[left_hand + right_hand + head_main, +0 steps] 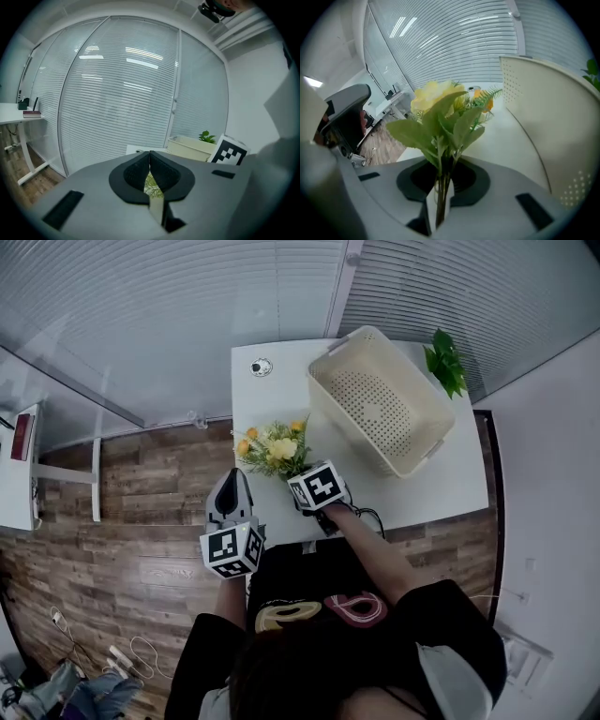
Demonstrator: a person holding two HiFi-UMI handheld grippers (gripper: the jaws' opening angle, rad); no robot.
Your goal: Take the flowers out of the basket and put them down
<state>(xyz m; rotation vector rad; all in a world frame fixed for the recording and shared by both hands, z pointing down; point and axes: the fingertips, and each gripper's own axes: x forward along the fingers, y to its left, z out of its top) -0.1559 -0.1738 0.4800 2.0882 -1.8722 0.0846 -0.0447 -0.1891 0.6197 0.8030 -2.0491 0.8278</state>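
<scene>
Two grippers: one in each of the person's hands, at the near edge of the white table (272, 390).
Right gripper (439, 199): jaws drawn almost together and clamped on the bunched stems; it points steeply down toward the table top.
Flowers (440, 112): already out of the basket. They stand up out of the right gripper's jaws, with yellow and orange heads and broad green leaves fanning ahead of its tips. Whether any leaf touches the table I cannot tell.
Basket (380, 404): cream, perforated and empty, tipped on its side. It lies ahead of the right gripper and to its right, apart from the bunch.
Left gripper (150, 161): jaws pressed together with nothing between them. It sits beside the right gripper on that gripper's left, off the table edge, and points nearly level.
Handling: the bunch looks light. The thin stems are probably stiff enough to carry the top, while the heads and leaves are soft and would crush or bend.
Where to hold: low on the gathered stems, as now, never on the blooms. A loose grip there may let the top-heavy bunch swing.
Step in hand: probably the set-down, with the jaws parting only once the bunch rests on the table.
</scene>
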